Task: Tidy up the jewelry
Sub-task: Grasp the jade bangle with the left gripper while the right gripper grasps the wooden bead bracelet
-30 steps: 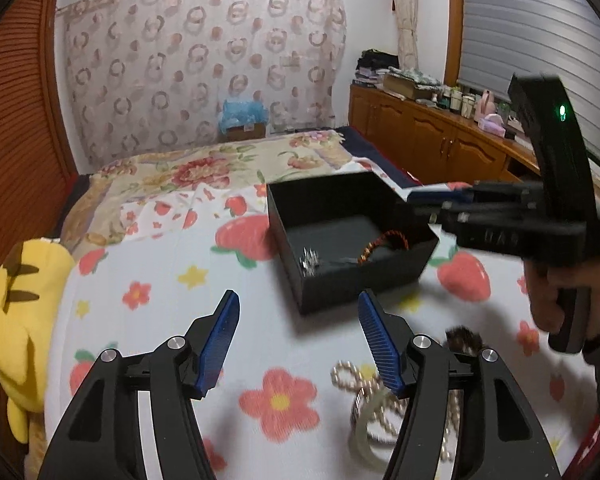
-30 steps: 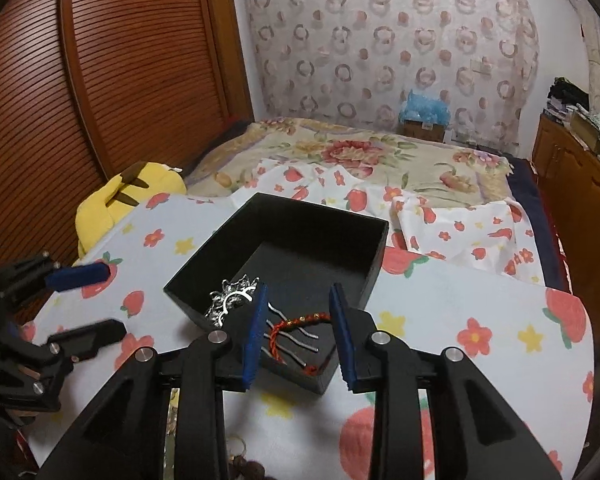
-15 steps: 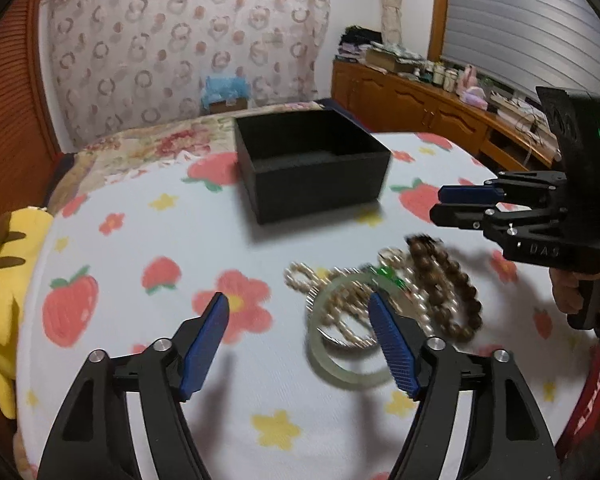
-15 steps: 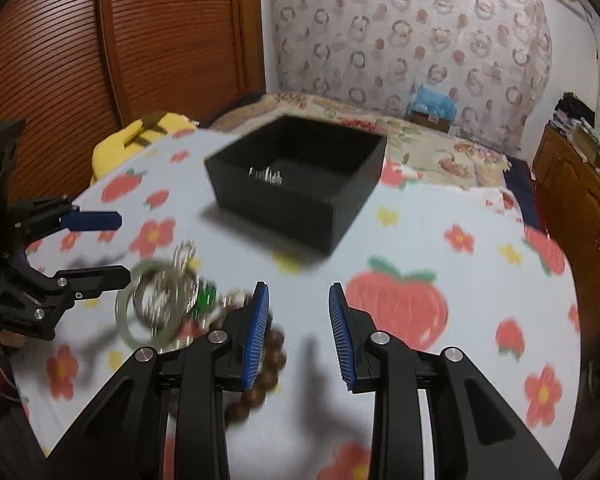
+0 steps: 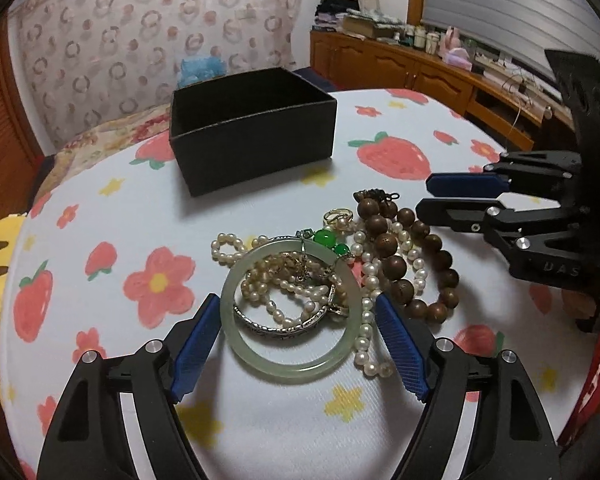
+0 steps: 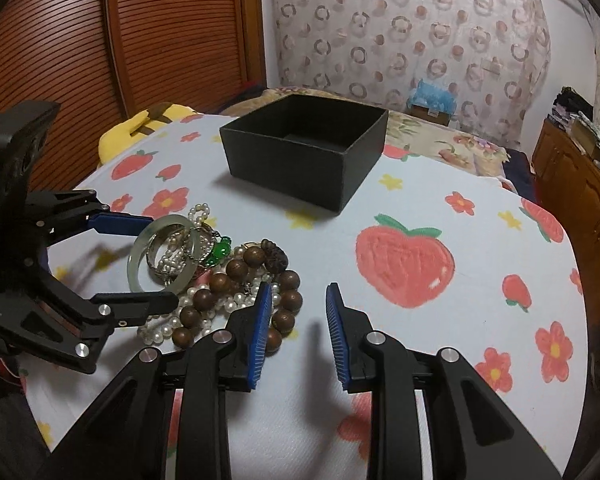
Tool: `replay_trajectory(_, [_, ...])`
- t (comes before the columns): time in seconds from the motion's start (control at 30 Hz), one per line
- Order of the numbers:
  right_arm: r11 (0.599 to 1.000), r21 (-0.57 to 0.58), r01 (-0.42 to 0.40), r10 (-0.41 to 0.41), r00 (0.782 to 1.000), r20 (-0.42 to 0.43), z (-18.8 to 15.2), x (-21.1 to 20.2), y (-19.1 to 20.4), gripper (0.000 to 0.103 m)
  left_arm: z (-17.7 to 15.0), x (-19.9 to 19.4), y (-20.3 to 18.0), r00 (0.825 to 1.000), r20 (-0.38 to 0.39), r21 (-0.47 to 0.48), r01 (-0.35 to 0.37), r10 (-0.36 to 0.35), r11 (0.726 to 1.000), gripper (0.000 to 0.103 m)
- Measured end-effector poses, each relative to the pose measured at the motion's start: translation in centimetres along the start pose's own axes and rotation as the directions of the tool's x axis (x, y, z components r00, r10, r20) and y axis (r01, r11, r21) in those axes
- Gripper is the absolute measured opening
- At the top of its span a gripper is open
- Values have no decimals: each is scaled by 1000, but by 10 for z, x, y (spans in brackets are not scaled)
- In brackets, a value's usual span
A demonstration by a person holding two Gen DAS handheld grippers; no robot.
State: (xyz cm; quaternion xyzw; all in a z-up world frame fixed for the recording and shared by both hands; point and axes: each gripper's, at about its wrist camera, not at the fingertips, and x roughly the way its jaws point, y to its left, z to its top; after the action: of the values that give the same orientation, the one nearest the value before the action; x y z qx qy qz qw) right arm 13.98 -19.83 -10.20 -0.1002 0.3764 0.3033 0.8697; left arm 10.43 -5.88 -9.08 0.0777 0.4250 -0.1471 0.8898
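in the left wrist view, the left gripper (image 5: pixel 298 316) is opening its jaws at the bottom of the frame, and the pale green bangle (image 5: pixel 290 368) is lying between them, not pressed. right of it the brown bead bracelet (image 5: pixel 404 256) is lying in the pile. at the right edge the right gripper (image 5: pixel 434 196) is hanging with jaws a little apart, holding nothing. the black box (image 5: pixel 256 136) is standing at upper centre.

Glossy jade-like bangle (image 5: pixel 290 312), polished wood beads (image 5: pixel 396 268), matt black box (image 5: pixel 256 140)
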Motion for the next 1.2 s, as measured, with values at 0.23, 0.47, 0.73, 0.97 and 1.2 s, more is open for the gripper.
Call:
replay_trajectory(0.23, [1000,22,-16,17,1000,-23,1,3,-6,30,-1,0,3,1000,0,-8,2,-2,1000,69])
replay_trajectory(0.47, [1000,-8,-5,5,999,-43,3,9,-1,30,-5,-14,7,999,33,-30,9,-8,1000,69])
replay_trajectory(0.73, [1000,-8,-15,14,999,-52,2,14,-1,30,-4,-44,10,995,101,-47,23,-18,999,69])
replay_trajectory(0.97, [999,2,-37,37,998,-53,2,15,-3,24,3,-60,11,990,144,-45,5,2,999,69])
replay_trajectory(1.2, [999,-20,-37,36,998,-53,3,14,3,14,6,-60,16,989,147,-53,-4,12,999,69])
